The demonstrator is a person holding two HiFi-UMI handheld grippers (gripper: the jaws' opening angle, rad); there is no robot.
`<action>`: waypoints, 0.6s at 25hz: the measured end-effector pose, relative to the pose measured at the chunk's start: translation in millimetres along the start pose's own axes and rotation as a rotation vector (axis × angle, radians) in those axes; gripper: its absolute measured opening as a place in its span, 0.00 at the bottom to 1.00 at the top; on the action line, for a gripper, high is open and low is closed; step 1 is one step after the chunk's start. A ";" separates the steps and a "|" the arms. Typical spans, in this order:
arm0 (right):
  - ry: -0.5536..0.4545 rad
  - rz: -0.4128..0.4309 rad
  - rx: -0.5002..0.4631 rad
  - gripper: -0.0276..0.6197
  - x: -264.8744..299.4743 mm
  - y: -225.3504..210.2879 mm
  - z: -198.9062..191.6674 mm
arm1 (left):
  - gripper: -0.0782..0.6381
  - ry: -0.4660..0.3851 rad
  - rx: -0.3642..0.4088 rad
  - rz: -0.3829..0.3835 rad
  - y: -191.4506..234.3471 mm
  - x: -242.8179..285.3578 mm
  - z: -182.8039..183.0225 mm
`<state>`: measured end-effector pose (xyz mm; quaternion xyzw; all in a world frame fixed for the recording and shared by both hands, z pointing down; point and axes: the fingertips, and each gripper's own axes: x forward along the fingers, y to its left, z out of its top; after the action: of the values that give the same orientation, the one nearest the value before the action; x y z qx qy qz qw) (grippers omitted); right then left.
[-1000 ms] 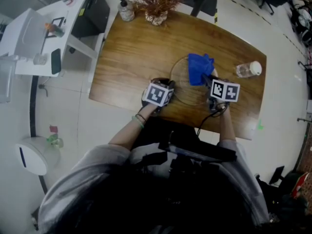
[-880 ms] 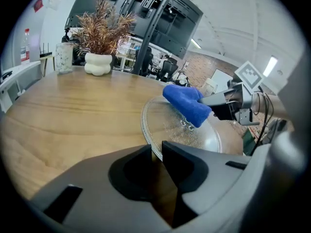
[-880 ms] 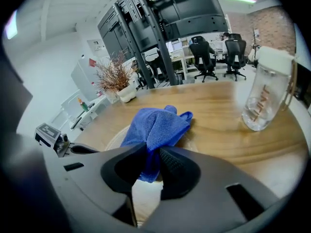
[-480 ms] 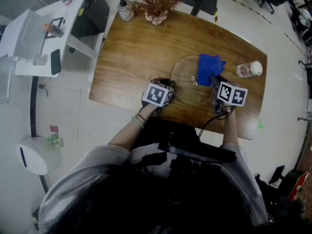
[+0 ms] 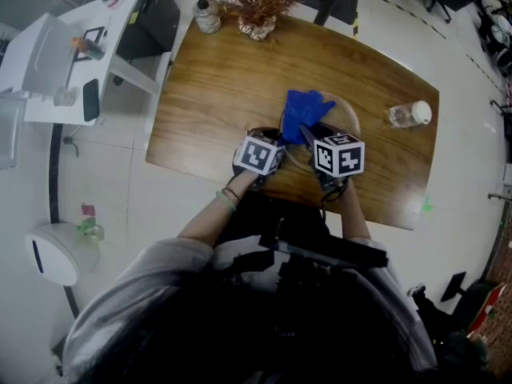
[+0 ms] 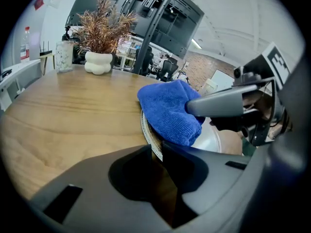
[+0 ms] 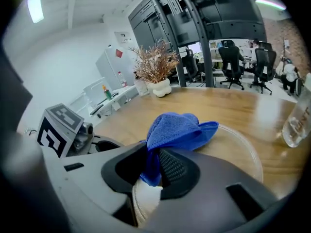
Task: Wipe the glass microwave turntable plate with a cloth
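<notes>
Left tool (image 6: 154, 152): jaws close together, nipping the near rim of the plate (image 7: 240, 149). This looks meant to pin the glass so it cannot slide or spin under the rubbing.
Right tool (image 7: 154, 161): clamped on a gathered corner of the cloth (image 7: 177, 130). The rest of the fabric bunches out ahead of the jaws as a soft pad, so cloth rather than plastic meets the glass.
Plate: lies flat on the bench (image 5: 216, 78) near the person's edge, between the two tools. It is clear and shallow, with only the cloth on it.
Cloth: blue, and draped over the plate's left part, close to the rim that the left tool grips. The two tools are close together.
Step in hand: judged to be wiping, with the pad over the left side and the right side of the glass bare.
Risk: the pinched rim is thin glass, so a hard push toward the left tool could lift or tip the plate.
Bottle (image 5: 408, 114): clear with a white cap, standing on the bench to the right of the plate and apart from it. What it holds cannot be told.
Vase (image 5: 258, 29): pale, at the far edge of the bench, holding dried brown sprigs.
Pump bottle (image 5: 206, 16): just left of the vase, well clear of the work.
</notes>
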<state>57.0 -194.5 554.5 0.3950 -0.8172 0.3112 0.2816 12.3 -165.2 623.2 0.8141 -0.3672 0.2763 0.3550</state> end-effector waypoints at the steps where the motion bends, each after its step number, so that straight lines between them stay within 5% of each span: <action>1: 0.012 -0.009 -0.001 0.16 1.0 -3.3 -2.8 | 0.20 0.000 0.000 0.001 0.1 -0.1 0.0; 15: 0.064 -0.235 0.074 0.16 -61.9 -111.3 -43.4 | 0.20 0.006 -0.023 -0.025 -0.5 -1.4 1.6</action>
<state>190.4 -188.6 570.8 0.4881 -0.7439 0.3186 0.3270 12.2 -165.6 621.1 0.8138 -0.3588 0.2700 0.3689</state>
